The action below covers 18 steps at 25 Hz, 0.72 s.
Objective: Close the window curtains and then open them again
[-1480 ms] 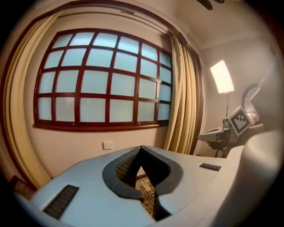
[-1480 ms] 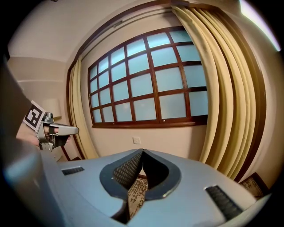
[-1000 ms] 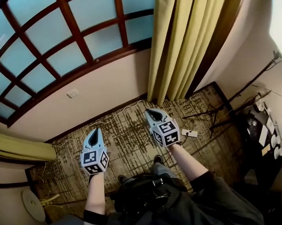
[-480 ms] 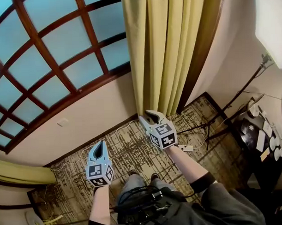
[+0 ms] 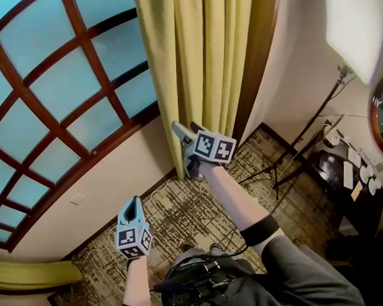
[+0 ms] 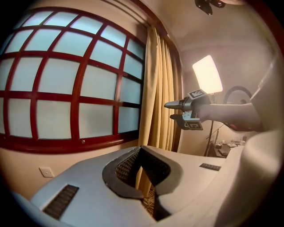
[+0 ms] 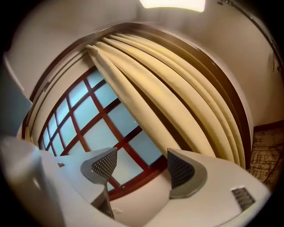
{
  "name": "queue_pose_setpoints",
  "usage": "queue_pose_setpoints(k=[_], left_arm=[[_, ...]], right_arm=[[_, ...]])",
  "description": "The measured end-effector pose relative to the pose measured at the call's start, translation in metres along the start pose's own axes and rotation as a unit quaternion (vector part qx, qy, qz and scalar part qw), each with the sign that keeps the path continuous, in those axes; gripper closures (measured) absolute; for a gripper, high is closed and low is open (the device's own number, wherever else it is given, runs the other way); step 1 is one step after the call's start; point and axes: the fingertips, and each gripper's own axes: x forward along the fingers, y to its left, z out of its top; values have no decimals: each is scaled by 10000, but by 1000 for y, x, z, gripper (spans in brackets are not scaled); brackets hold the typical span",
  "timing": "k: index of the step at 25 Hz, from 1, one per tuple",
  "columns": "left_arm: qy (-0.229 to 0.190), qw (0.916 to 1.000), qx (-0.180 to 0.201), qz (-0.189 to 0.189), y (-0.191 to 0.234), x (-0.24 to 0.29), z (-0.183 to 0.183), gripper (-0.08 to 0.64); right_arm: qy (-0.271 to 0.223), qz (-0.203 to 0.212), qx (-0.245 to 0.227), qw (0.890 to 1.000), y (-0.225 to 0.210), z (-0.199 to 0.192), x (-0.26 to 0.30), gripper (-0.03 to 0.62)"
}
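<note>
A yellow curtain (image 5: 194, 61) hangs gathered at the right side of the red-framed window (image 5: 64, 91). My right gripper (image 5: 183, 134) is raised level in front of the curtain's lower part, close to its left edge. Its jaws have just been opening and stand wide apart with nothing between them. In the right gripper view the curtain (image 7: 177, 102) runs just past the right gripper (image 7: 137, 170). My left gripper (image 5: 132, 204) is lower and to the left, shut and empty, pointing at the wall under the window. The left gripper view shows the left gripper (image 6: 142, 159), the curtain (image 6: 157, 88) and the right gripper (image 6: 169, 111).
A second yellow curtain (image 5: 32, 274) is bunched at the window's far left. At the right stand a tripod (image 5: 286, 158), a bright light panel (image 5: 356, 24) and a dark table (image 5: 330, 169) with small items. Cables (image 5: 161, 188) lie on the patterned carpet (image 5: 193, 212).
The right gripper rose and moved up to the right curtain, rolled over, and its jaws opened. The left gripper shifted rightward along the wall, staying shut.
</note>
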Motion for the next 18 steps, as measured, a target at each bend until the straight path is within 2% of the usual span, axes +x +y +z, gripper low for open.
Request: queue_pose_setpoints(k=[3, 6, 8, 12, 14, 18], left_arm=[[-53, 10000, 32, -66, 16, 11, 4, 555], [-47, 9999, 16, -127, 29, 20, 5, 555], [-21, 9999, 2, -157, 36, 24, 5, 555], [-5, 9998, 15, -214, 45, 30, 9, 555], [1, 9998, 27, -198, 51, 35, 11, 555], [-16, 10000, 27, -70, 60, 47, 17, 555]], right_arm=[[-138, -218, -150, 9996, -5, 18, 24, 198], [-189, -533, -932, 9940, -7, 38, 43, 169], [-229, -756, -1573, 9844, -7, 57, 54, 145], [-334, -1207, -2692, 9549, -7, 95, 72, 96], [-346, -1281, -2959, 9460, -6, 107, 84, 81], [-345, -1408, -3140, 9383, -17, 122, 108, 71]])
